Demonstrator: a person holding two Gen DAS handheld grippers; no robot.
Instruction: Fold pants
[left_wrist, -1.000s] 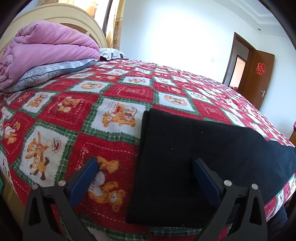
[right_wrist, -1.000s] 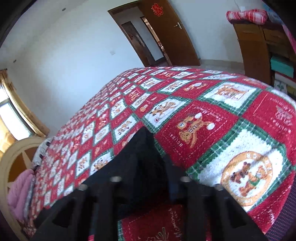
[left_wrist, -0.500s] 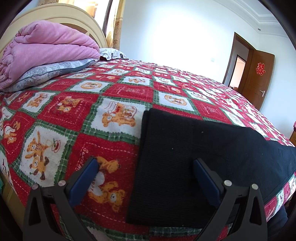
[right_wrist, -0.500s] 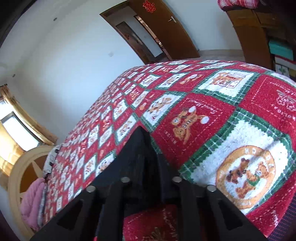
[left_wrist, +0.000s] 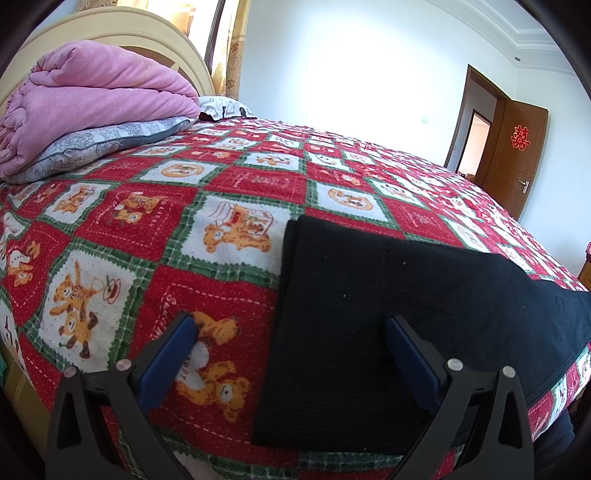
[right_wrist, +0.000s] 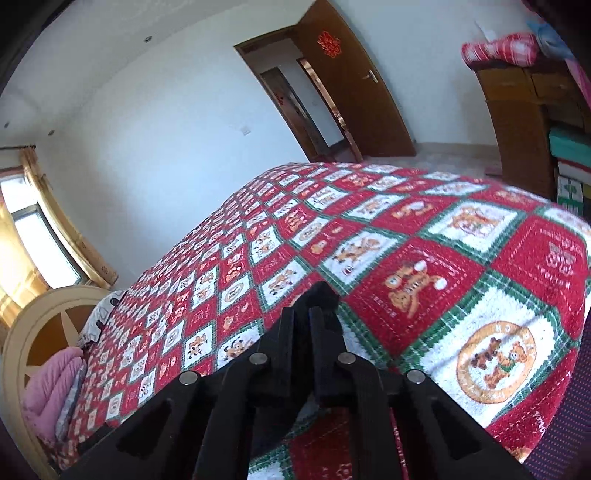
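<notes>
Two hand-held grippers over a quilted bed (left_wrist: 122, 229), red-green bear patchwork. Left hand-held gripper (left_wrist: 291, 328): blue pads spread wide, hovering unmoved over the flat black knit pants (left_wrist: 406, 295) at the near edge. Right hand-held gripper (right_wrist: 308, 314): jaws just closed, now pinching a peaked fold of pants cloth, raised since the earlier frame.

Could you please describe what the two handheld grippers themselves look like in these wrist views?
The left gripper has two black plastic fingers lined inside with blue pads, with triangular cut-outs in the frame and round silver pins at the joints. The right gripper has the same black frame, cut-outs and silver pins; its pads are not visible. No cables, markings, hands or sleeves show.
</notes>
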